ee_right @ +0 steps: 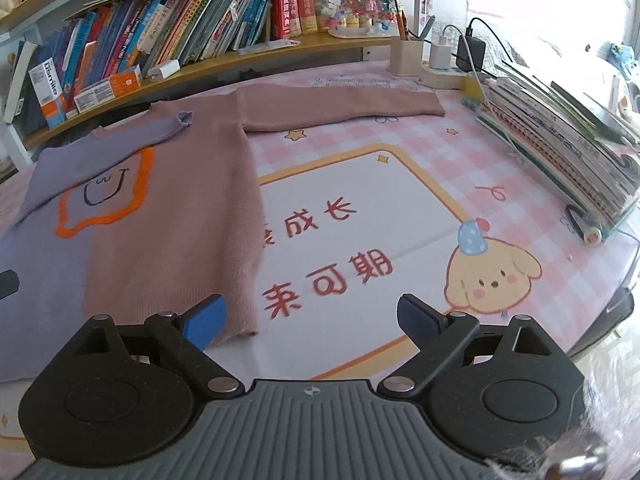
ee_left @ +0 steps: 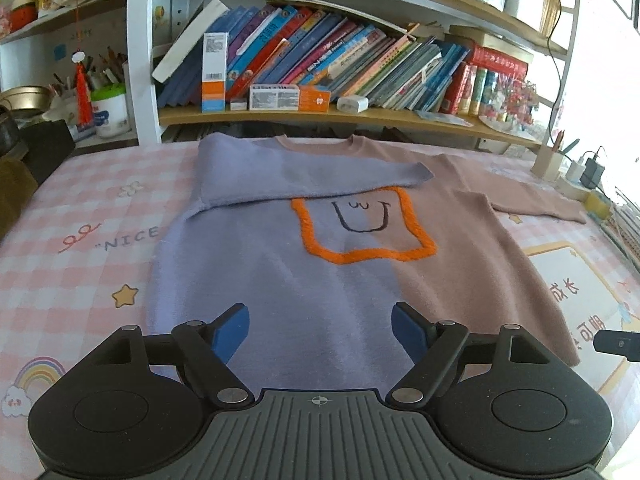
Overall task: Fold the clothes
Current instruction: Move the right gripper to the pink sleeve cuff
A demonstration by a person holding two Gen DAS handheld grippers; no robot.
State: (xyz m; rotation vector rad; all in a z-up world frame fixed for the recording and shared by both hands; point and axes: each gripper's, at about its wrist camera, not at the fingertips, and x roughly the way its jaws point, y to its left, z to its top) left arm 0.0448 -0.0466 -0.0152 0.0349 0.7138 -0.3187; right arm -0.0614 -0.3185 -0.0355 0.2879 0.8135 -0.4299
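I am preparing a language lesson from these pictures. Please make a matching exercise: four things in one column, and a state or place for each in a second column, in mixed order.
Things:
1. purple sleeve
2. pink sleeve
3. left claw
4. pile of magazines

States or places:
a. open, above the sweater's lower part
b. folded across the chest
c. at the table's right edge
d. spread out flat to the side

Pairs: 1-b, 2-d, 3-a, 4-c

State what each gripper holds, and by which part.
Nothing. The left gripper and the right gripper are both open above the sweater, touching nothing.
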